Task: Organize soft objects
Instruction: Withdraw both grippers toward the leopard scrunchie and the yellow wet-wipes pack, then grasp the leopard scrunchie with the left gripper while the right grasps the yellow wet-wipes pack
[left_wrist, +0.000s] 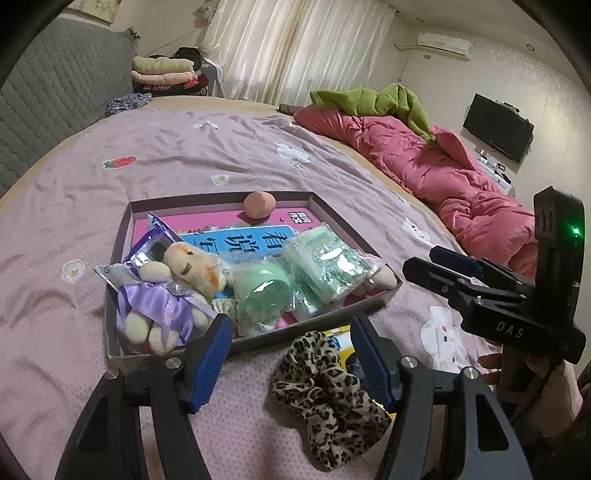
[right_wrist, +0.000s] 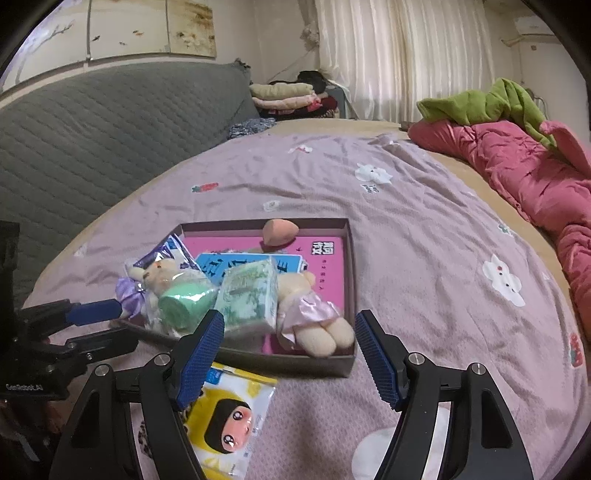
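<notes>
On the lilac bedsheet (left_wrist: 229, 147), a shallow box (left_wrist: 122, 236) crowded with two plush toys (left_wrist: 192, 269), wrapped tissue packs (left_wrist: 325, 266) and a peach sponge (left_wrist: 258, 207); just before its near wall, a leopard scrunchie (left_wrist: 325, 398) under the left gripper (left_wrist: 291, 365), jaws wide, empty; beside it a yellow packet (right_wrist: 229, 417) under the right gripper (right_wrist: 291, 358), likewise gaping, holding nothing.
</notes>
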